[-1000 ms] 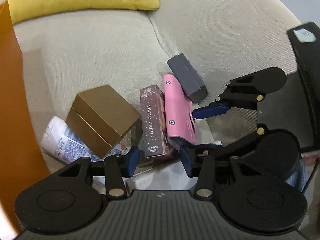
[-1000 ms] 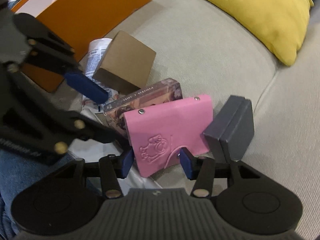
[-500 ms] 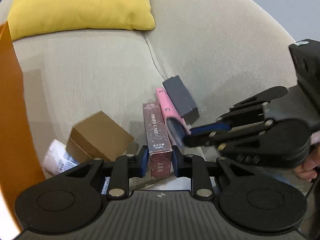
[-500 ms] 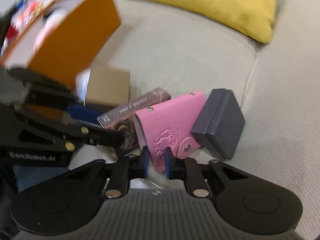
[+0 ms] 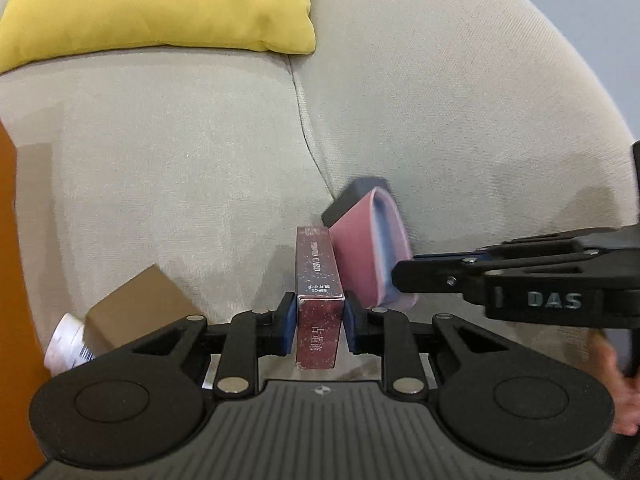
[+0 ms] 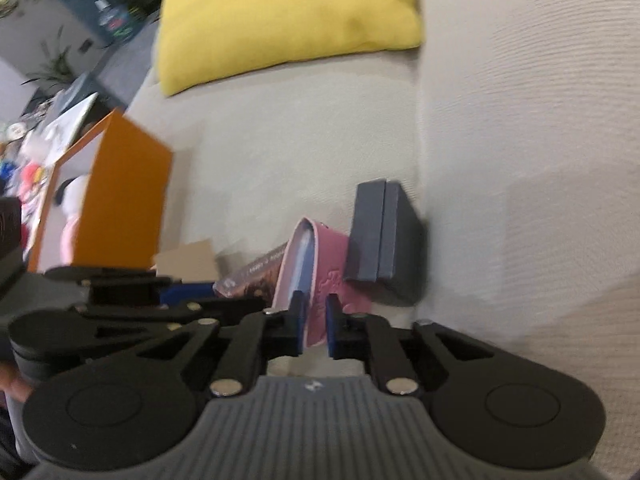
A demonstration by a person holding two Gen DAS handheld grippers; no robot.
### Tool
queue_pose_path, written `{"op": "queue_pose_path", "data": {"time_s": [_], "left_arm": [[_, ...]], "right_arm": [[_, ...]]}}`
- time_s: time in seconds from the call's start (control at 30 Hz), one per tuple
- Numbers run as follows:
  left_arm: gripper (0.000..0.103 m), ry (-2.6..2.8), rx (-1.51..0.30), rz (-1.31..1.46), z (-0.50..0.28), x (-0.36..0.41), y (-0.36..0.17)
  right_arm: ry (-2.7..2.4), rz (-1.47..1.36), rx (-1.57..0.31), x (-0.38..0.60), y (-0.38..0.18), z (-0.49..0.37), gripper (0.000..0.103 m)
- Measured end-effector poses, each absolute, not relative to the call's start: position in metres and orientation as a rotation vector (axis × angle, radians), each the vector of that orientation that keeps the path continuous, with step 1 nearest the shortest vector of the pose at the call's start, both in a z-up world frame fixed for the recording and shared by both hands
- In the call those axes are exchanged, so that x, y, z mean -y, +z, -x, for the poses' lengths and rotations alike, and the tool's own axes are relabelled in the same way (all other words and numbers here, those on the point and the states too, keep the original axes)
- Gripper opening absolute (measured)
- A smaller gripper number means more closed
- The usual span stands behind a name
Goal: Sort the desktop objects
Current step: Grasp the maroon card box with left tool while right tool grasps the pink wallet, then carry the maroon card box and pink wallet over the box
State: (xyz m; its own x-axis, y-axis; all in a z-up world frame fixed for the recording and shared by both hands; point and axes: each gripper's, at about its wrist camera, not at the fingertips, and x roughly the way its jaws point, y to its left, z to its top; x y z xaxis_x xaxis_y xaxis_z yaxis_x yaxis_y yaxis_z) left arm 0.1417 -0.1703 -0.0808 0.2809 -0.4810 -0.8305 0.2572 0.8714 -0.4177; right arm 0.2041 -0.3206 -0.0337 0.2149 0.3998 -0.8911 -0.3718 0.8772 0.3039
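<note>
My left gripper (image 5: 320, 322) is shut on the dark red photo card box (image 5: 318, 280), which stands on its narrow edge between the blue pads. My right gripper (image 6: 314, 326) is shut on the pink wallet (image 6: 324, 276), pinching its front flap; the wallet also shows in the left wrist view (image 5: 370, 256), next to the right gripper's fingers (image 5: 460, 276). A dark grey box (image 6: 386, 232) leans against the wallet's far side on the beige sofa seat. The card box shows in the right wrist view (image 6: 260, 276) left of the wallet.
An open orange box (image 6: 124, 208) stands at the left with a pink and white soft toy inside. A brown cardboard box (image 5: 140, 306) and a white printed packet (image 5: 70, 344) lie near it. A yellow cushion (image 5: 160, 4) rests at the back of the sofa.
Both grippers closed, the left on the photo card box and the right on the pink wallet. Both now hold their objects upright, and the views have shifted upward.
</note>
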Motion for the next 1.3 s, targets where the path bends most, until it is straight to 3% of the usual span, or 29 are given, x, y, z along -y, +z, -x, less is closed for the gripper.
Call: {"op": "queue_pose_path", "data": {"time_s": [0.1, 0.23, 0.67, 0.73, 0.87, 0.93, 1.07, 1.13, 1.3], "left_arm": [[0.03, -0.502, -1.162, 0.249, -0.142, 0.172, -0.08], [0.031, -0.509, -1.13, 0.265, -0.141, 0.171, -0.082], [0.028, -0.47, -1.104, 0.118, -0.129, 0.196, -0.099], [0.028, -0.475, -1.1, 0.09, -0.128, 0.2, -0.097], [0.026, -0.473, -1.104, 0.084, -0.13, 0.202, -0.096], [0.026, -0.471, -1.109, 0.098, -0.13, 0.199, -0.094], [0.026, -0.469, -1.109, 0.093, -0.13, 0.194, -0.089], [0.026, -0.464, -1.113, 0.082, -0.129, 0.194, -0.086], [0.026, -0.433, -1.144, 0.073, -0.127, 0.191, -0.078]], "right_arm": [[0.512, -0.059, -1.247, 0.322, -0.035, -0.207, 0.03], [0.444, -0.12, -1.229, 0.326, -0.041, -0.213, 0.038], [0.438, -0.234, -1.189, 0.323, -0.05, -0.226, 0.048], [0.44, -0.203, -1.188, 0.318, -0.049, -0.224, 0.054], [0.358, -0.097, -1.192, 0.313, -0.047, -0.22, 0.052], [0.33, -0.083, -1.214, 0.316, -0.049, -0.22, 0.044], [0.325, -0.047, -1.245, 0.315, -0.051, -0.217, 0.04], [0.317, -0.023, -1.233, 0.313, -0.049, -0.214, 0.022], [0.327, 0.001, -1.209, 0.312, -0.045, -0.212, 0.019]]}}
